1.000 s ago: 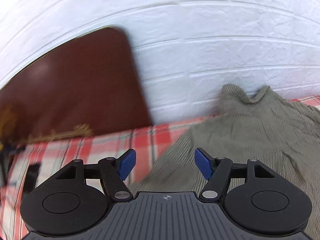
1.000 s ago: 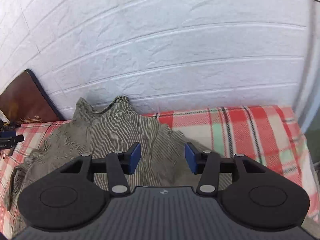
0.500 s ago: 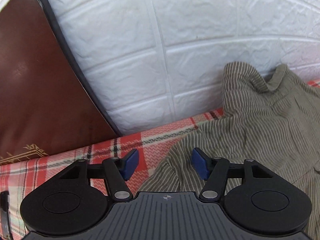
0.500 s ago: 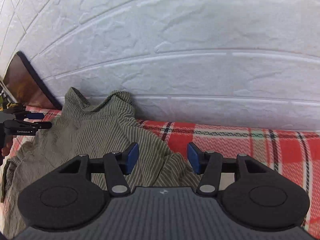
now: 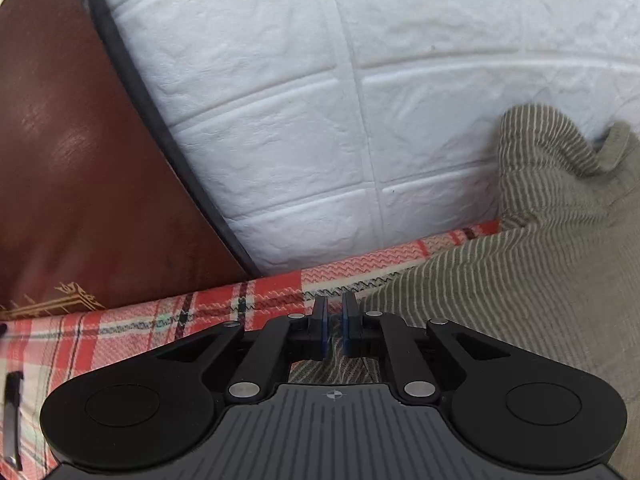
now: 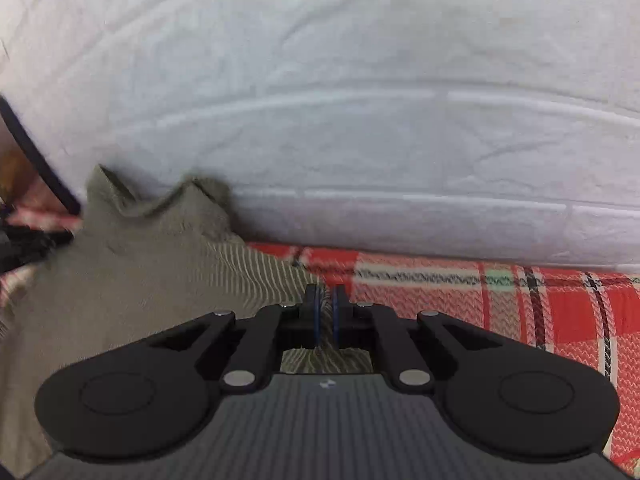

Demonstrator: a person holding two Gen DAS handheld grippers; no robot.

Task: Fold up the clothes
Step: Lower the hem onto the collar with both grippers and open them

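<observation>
An olive-green shirt with thin pale stripes (image 5: 532,280) lies spread on a red, white and black plaid bedcover (image 5: 168,320), with its far edge bunched up against a white wall of embossed brick-pattern panels (image 5: 320,120). In the left wrist view the shirt fills the right side and the bare plaid shows to the left. In the right wrist view the shirt (image 6: 132,280) fills the left side, and the plaid bedcover (image 6: 520,300) runs off to the right below the white wall (image 6: 360,80).

The left gripper (image 5: 334,330), black with blue pads, is drawn in narrow and pinches a fold of the striped cloth at the shirt's left edge; the fabric shows between and just behind the pads. The right gripper (image 6: 326,316), of the same build, is likewise drawn in on a fold at the shirt's right edge, with striped cloth gathered between its pads.

At the far left a dark brown glossy headboard with a black rim and a gold line ornament (image 5: 80,180) leans up from the bedcover against the wall. A small black object (image 5: 12,412) lies on the plaid at the near left edge; what it is cannot be told.
</observation>
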